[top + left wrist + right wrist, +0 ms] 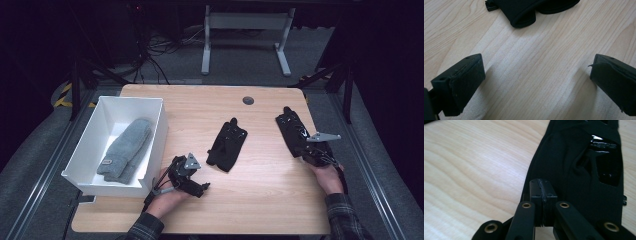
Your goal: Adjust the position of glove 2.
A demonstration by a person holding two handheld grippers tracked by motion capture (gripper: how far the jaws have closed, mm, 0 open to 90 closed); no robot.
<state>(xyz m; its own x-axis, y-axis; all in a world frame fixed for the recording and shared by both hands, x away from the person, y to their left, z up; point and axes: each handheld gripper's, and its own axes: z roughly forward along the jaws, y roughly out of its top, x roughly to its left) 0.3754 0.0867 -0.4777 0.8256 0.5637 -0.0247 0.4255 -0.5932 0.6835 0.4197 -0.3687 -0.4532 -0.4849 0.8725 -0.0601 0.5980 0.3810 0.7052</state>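
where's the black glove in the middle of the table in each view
High view: the middle black glove lies at table centre, just ahead of the left gripper.
Left gripper view: its near edge shows at the top, beyond the open jaws.
Right gripper view: I cannot place it; the glove there is a different black glove.
Shared landmark: the light wooden table.

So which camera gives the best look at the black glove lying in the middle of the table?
The high view: it shows the whole middle black glove on the table, apart from both grippers. The left gripper view catches just its near edge beyond the open jaws. The right gripper view shows the other black glove.
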